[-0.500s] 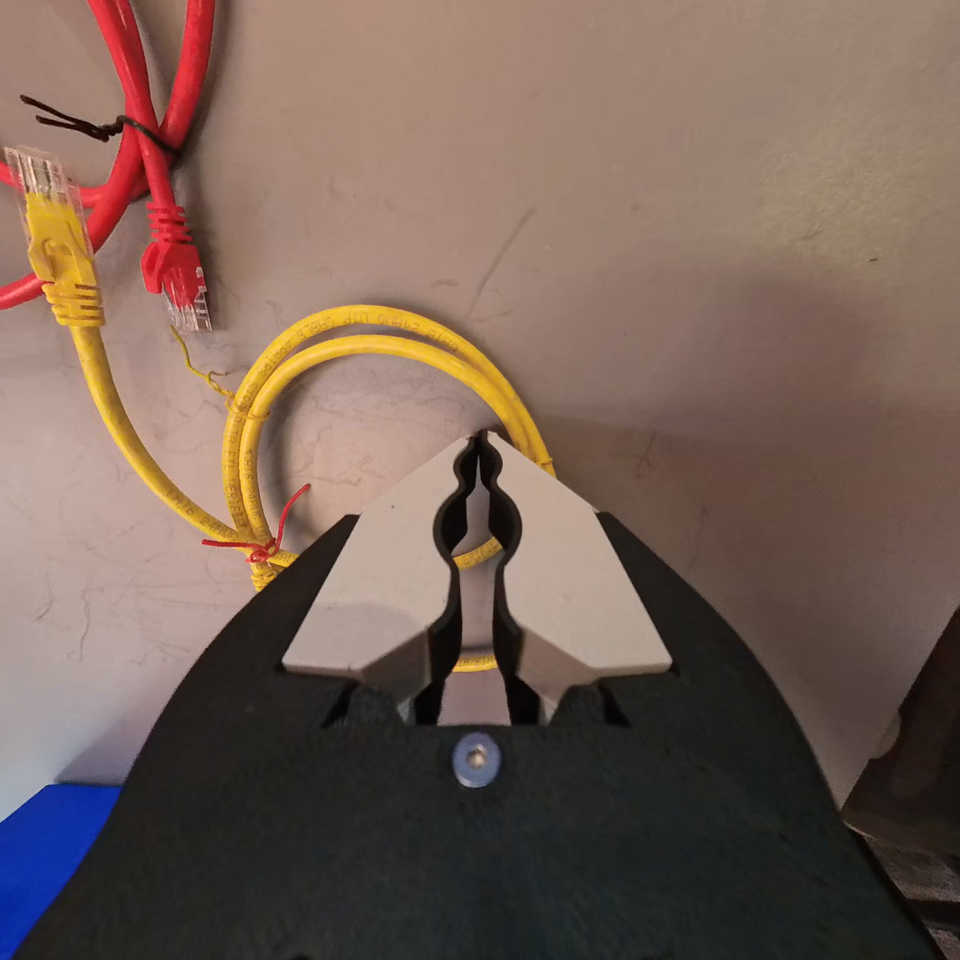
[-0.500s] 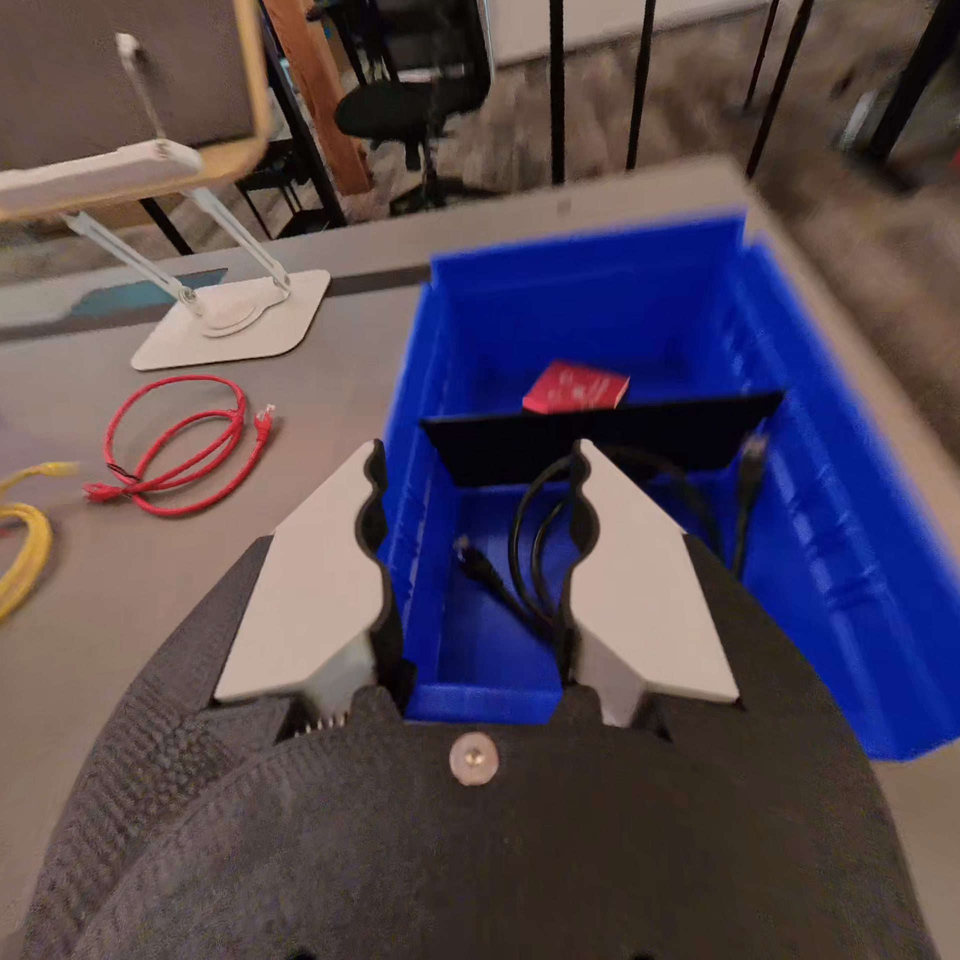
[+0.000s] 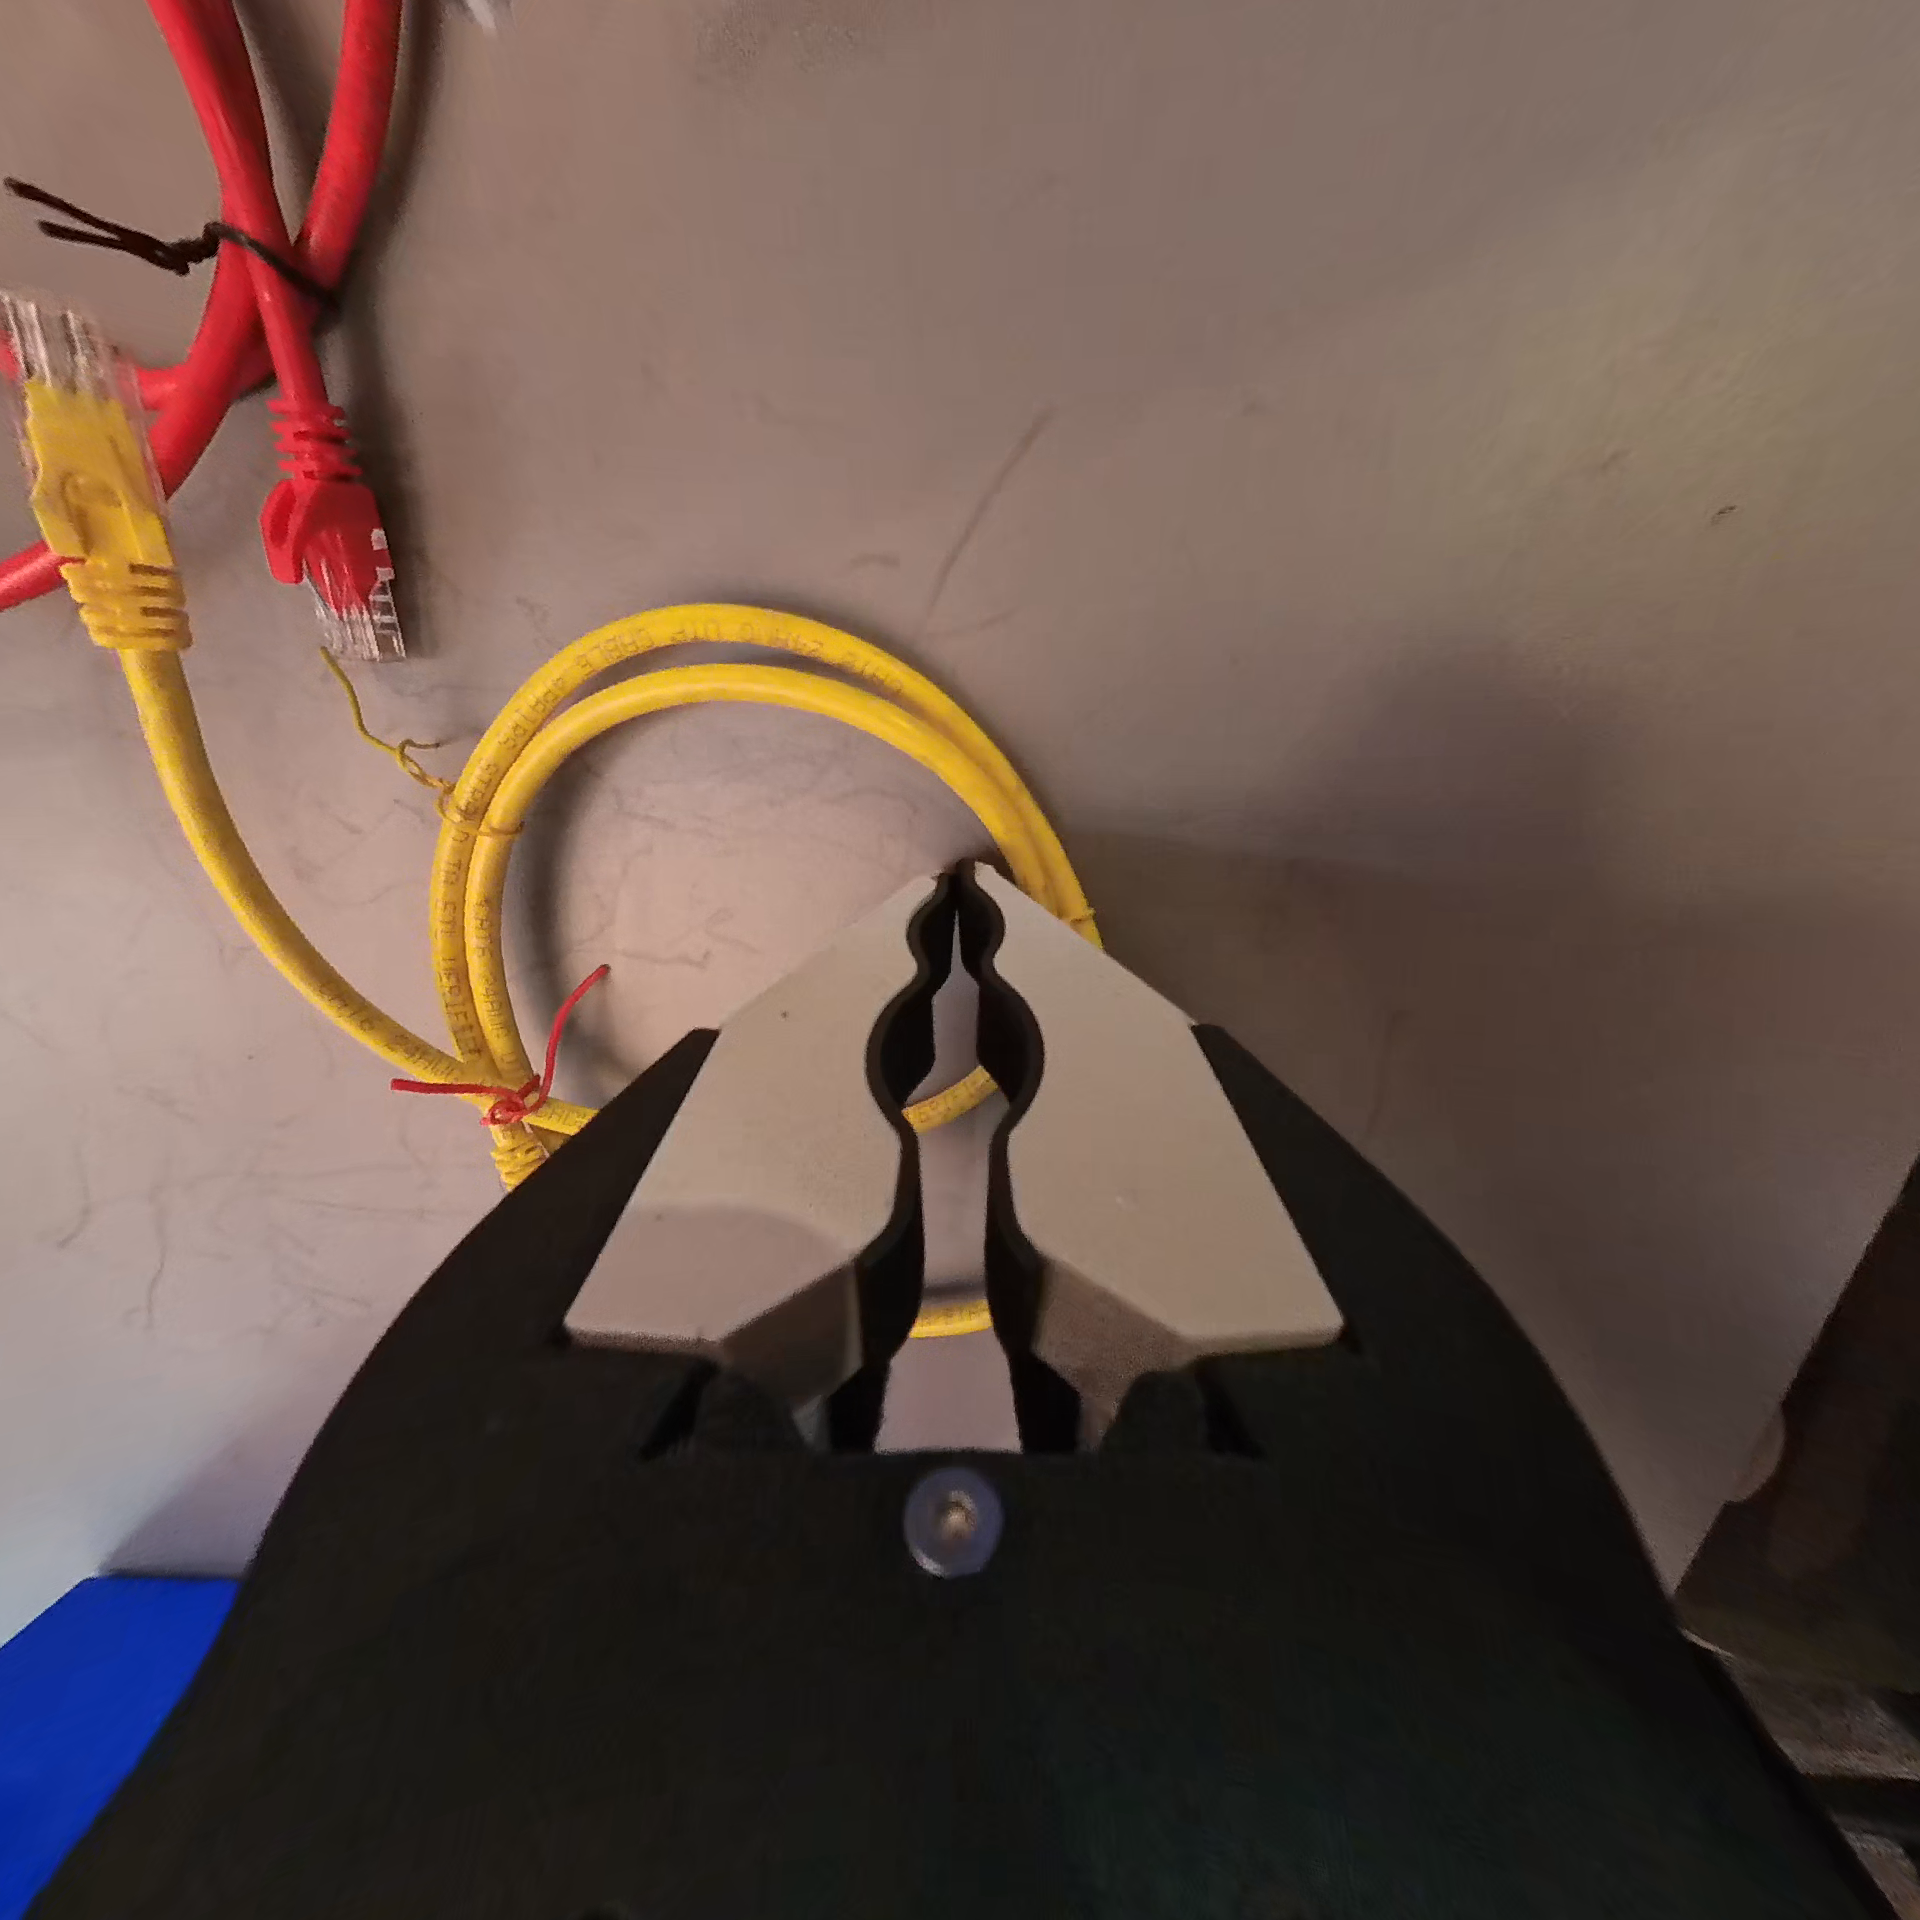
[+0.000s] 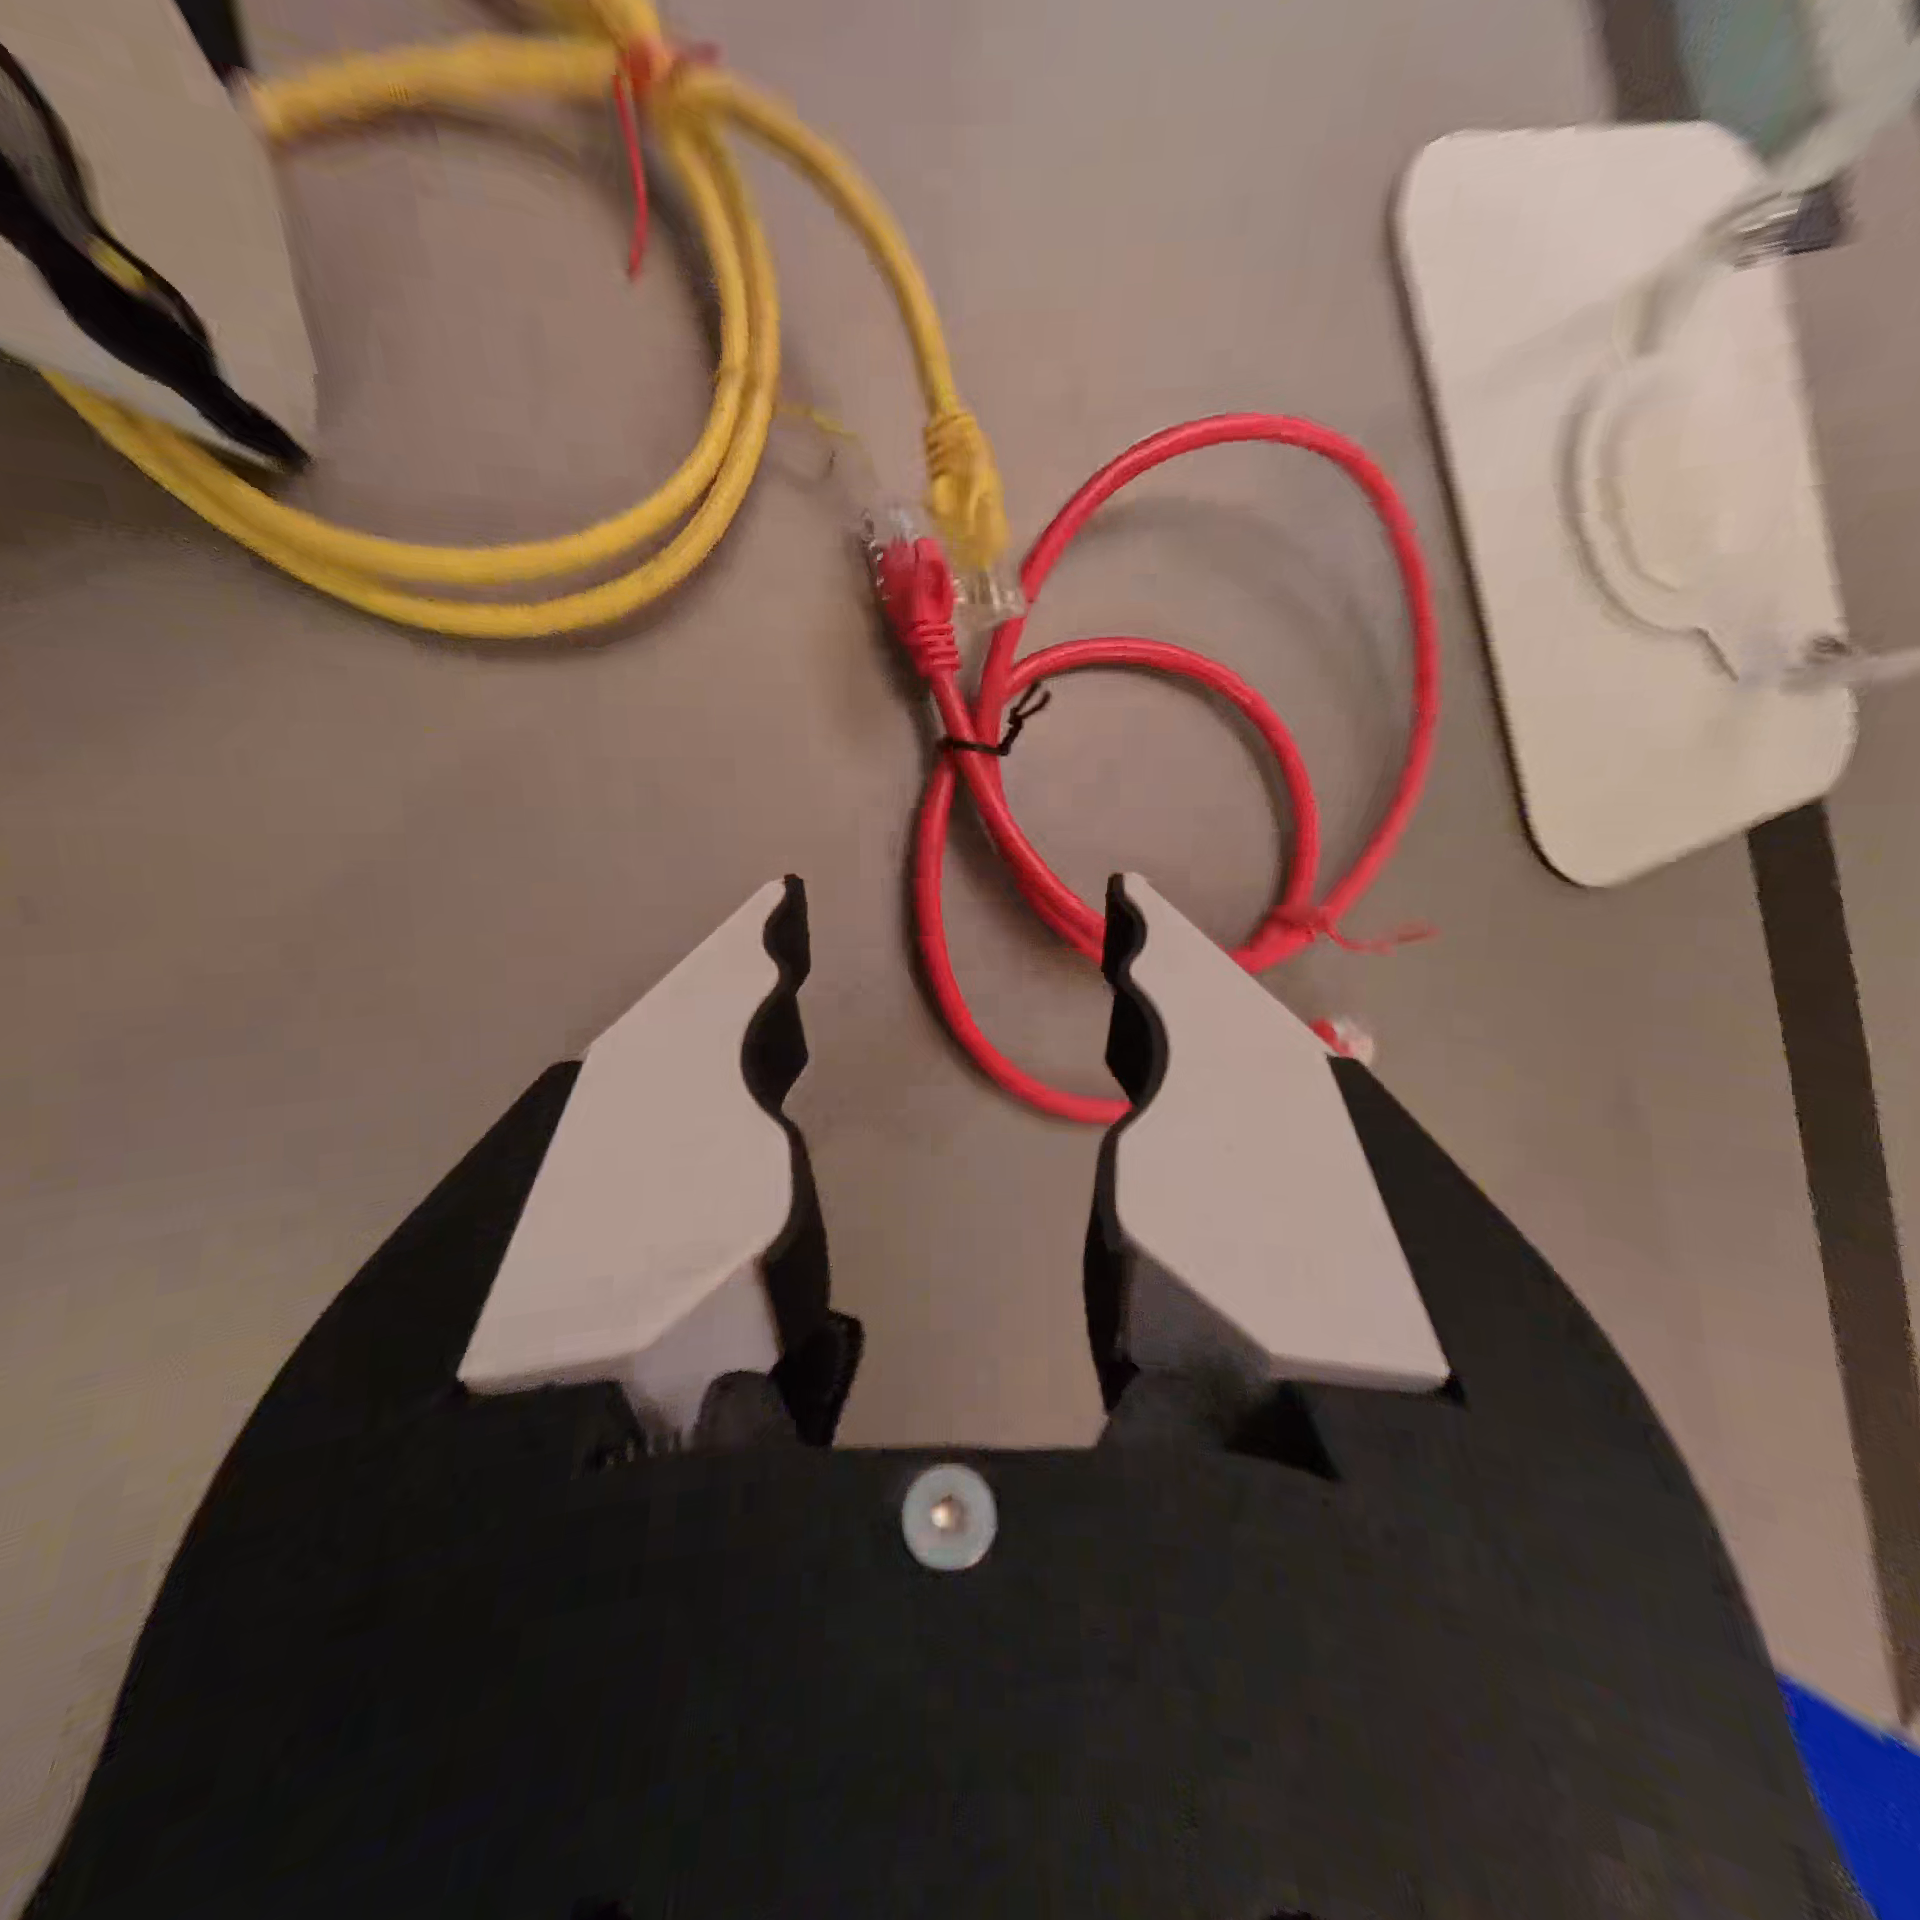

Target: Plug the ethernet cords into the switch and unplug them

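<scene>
Ethernet cords lie coiled on the grey table: the yellow cord on the left, the red cord to its right, their near plugs almost touching. No switch shows in either view. The left claw is pinched together on the yellow coil's right side. The right claw hangs above the red coil with its fingers apart, holding nothing. Both coils are bound with twist ties, so lifting by a loop would likely drag the whole bundle. The neighbouring plugs could also snag each other, and the white lamp base sits near enough to catch the red cord.
</scene>
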Motion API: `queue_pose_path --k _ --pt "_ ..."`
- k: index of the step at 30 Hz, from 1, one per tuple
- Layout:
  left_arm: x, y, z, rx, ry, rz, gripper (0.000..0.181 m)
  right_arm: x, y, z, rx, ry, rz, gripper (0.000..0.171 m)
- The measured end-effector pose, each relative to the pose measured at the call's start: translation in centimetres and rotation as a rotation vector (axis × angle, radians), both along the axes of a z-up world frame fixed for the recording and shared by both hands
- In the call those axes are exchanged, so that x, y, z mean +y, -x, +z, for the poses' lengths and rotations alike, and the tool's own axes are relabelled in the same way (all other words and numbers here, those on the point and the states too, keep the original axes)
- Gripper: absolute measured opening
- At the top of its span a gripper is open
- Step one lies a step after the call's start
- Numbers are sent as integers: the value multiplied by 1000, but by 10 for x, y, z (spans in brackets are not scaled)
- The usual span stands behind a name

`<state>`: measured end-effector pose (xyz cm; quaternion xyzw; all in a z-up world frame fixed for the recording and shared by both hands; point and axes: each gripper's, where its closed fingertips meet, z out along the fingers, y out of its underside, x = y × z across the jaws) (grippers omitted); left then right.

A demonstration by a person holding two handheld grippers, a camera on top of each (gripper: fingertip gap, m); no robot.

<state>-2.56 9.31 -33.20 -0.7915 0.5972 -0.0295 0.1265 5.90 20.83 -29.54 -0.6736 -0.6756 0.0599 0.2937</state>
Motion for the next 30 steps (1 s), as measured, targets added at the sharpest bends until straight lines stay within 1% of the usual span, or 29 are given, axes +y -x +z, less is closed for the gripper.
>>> queue_pose_path --k 1,3,5,7,10,12,15,19,21,22,23,24,25,26,27,28,30 --pt "0 0 0 -4 3 -2 0 6 3 -8 -43 -4 10 56" --pt "0 0 0 -14 7 -2 0 12 8 -21 -97 35 22 52" --pt "0 0 0 -21 10 -3 0 9 12 -31 -105 140 39 37" --pt "0 0 0 -27 14 -3 0 10 17 -34 -66 203 26 20" --pt "0 0 0 -35 18 -3 0 14 10 -34 -63 239 -20 13" --pt "2 1 0 -33 10 0 1 15 -2 -32 -74 254 -69 10" --pt "15 11 1 10 -63 27 5 19 -16 -12 26 274 -160 10" --pt "33 17 13 -21 -136 88 14 18 -28 42 294 311 -220 9" --pt "49 18 32 -62 -231 134 18 11 -29 77 488 397 -225 9" --pt "58 17 47 -92 -293 159 28 5 -29 96 593 466 -208 9" --pt "69 16 65 -117 -385 180 37 -3 -28 113 683 530 -179 9" --pt "84 16 92 -143 -538 197 46 -11 -28 127 749 581 -145 9" --pt "92 11 121 -185 -678 192 56 -19 -27 137 791 624 -114 9" --pt "95 4 145 -229 -784 180 73 -29 -25 144 812 662 -84 9" --pt "96 -1 168 -254 -889 178 83 -39 -21 148 818 691 -49 9" --pt "94 -8 187 -273 -985 156 86 -52 -16 151 819 716 -6 9" --pt "84 -26 206 -282 -1104 76 88 -78 -5 157 824 773 86 10"
